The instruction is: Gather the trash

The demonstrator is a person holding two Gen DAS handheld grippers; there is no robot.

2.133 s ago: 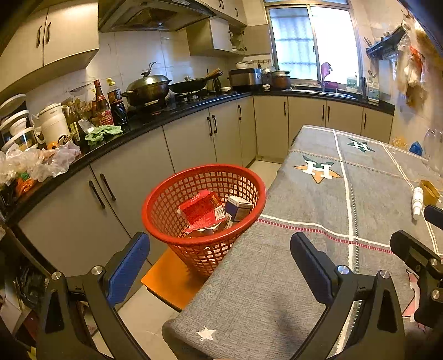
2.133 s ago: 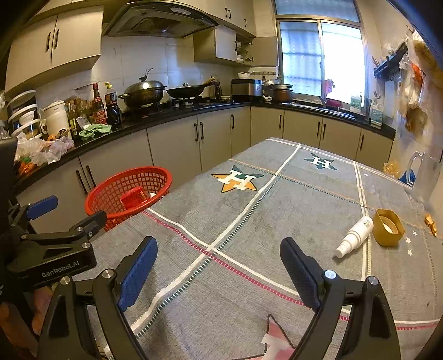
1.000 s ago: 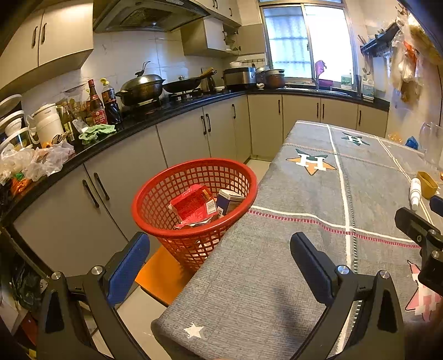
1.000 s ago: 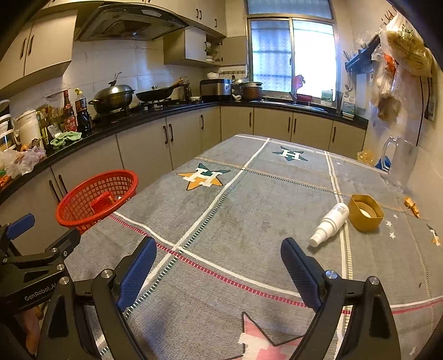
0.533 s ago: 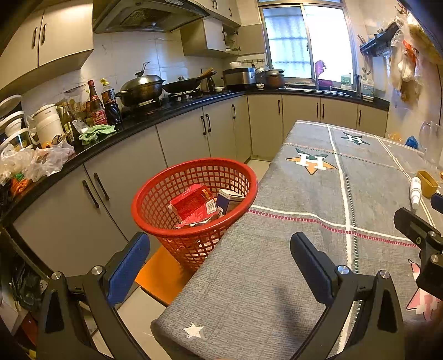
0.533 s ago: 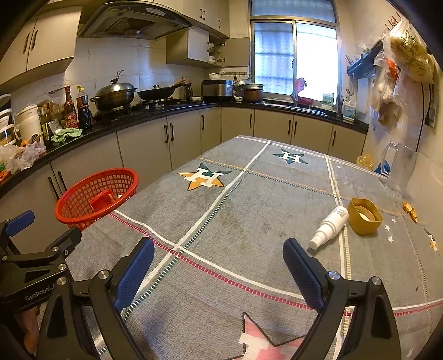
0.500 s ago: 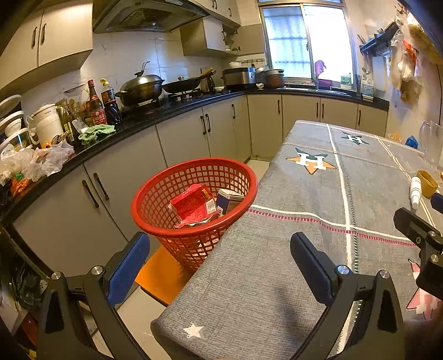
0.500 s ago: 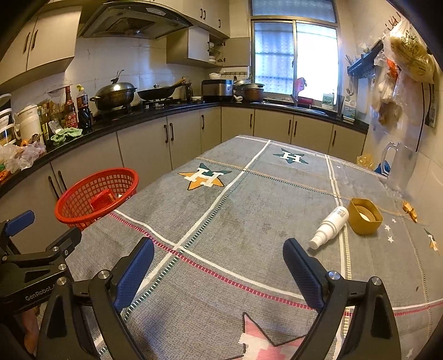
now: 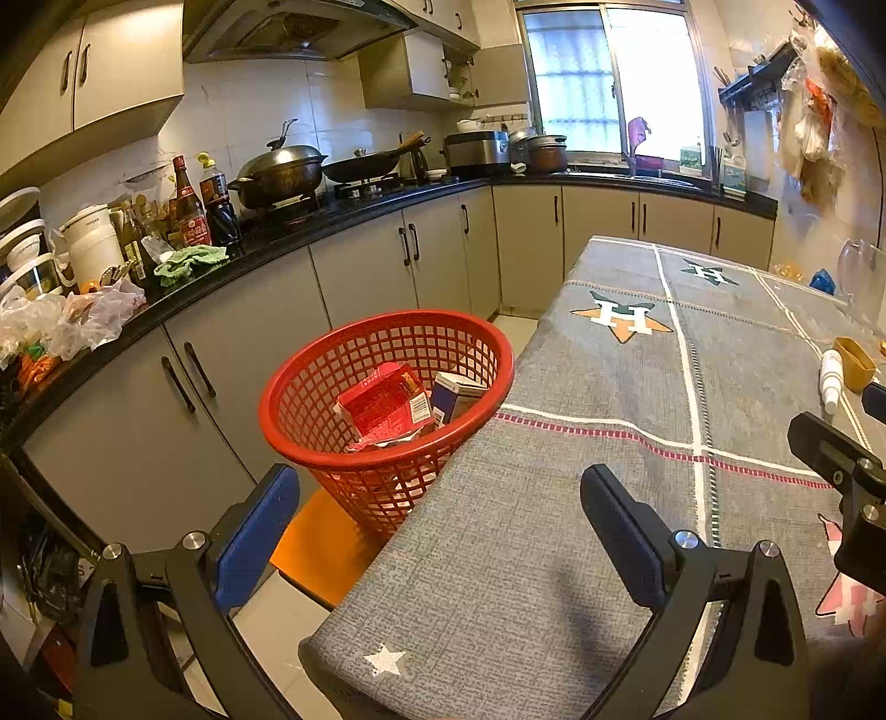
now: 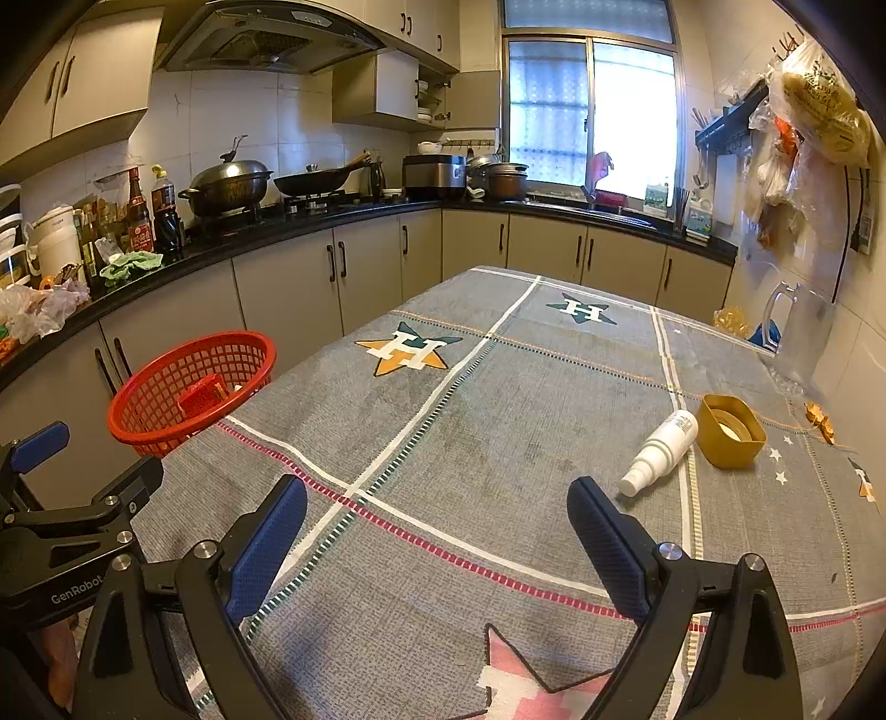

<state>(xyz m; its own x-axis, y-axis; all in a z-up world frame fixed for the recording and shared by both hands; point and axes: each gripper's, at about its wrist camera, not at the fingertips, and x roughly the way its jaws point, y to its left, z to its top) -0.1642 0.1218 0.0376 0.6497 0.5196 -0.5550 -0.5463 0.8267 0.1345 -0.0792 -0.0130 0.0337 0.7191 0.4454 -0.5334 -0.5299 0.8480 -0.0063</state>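
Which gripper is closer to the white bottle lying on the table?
Right. The right gripper sits just before the white bottle; the left gripper is by the red basket.

Home kitchen. Hood [image 10: 266, 41] hanging at 11 o'clock over a wok [image 10: 230, 185] on the stove; cabinets [image 10: 288, 293] running under a black counter [image 10: 232, 235]; window [image 10: 590, 113] glowing at 12; clothed table [image 10: 498, 415] filling the centre.

Left gripper [image 9: 440, 520]: black angular frame, blue ribbed finger pads [image 9: 257, 534], silver screw heads. Right gripper [image 10: 437, 529]: same build. Left unit's side, seen from right wrist, carries white "GenRobot" lettering.
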